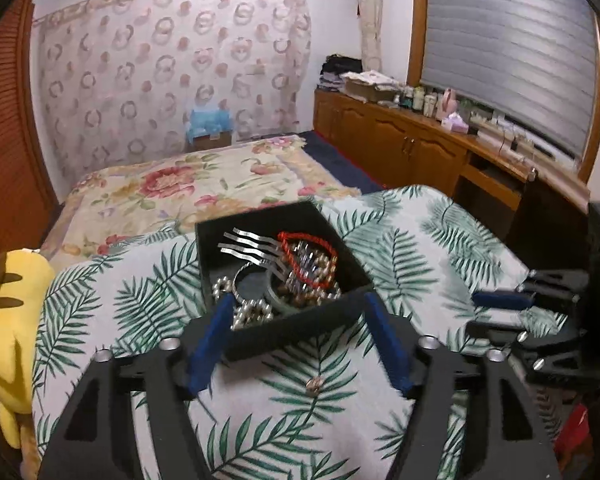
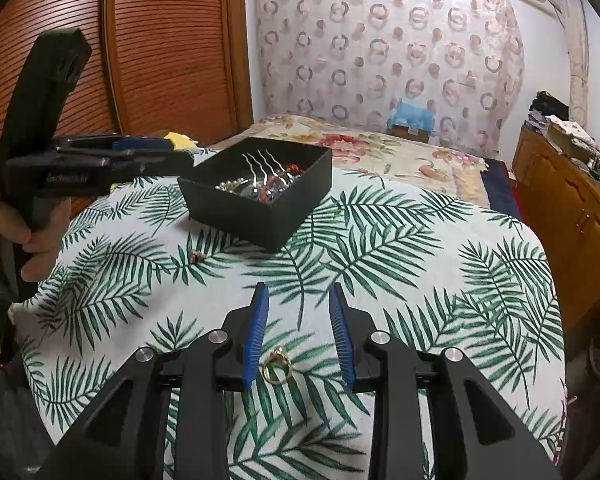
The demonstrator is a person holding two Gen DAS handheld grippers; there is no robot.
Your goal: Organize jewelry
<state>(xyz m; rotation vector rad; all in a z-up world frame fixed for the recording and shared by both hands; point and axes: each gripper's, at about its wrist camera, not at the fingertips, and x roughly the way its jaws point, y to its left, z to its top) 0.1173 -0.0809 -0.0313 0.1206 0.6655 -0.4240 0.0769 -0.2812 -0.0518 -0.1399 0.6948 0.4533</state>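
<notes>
A black open box (image 1: 300,330) (image 2: 284,216) sits on the leaf-print cloth, holding silver hair pins (image 1: 248,242), a red cord bracelet (image 1: 306,258), silver bead strands (image 1: 252,312) and other pieces. My left gripper (image 1: 298,300) is open, its blue fingers either side of the box's near edge. A small brownish earring (image 1: 314,385) (image 2: 197,257) lies on the cloth below it. My right gripper (image 2: 299,294) is open and empty above the cloth. A gold ring (image 2: 277,365) lies between its fingers, near their base.
The cloth-covered table (image 2: 420,240) drops off at its right side. A floral bed (image 1: 188,184) lies beyond it. A yellow plush toy (image 1: 8,320) sits at the left. Wooden cabinets (image 1: 400,144) with clutter line the right wall.
</notes>
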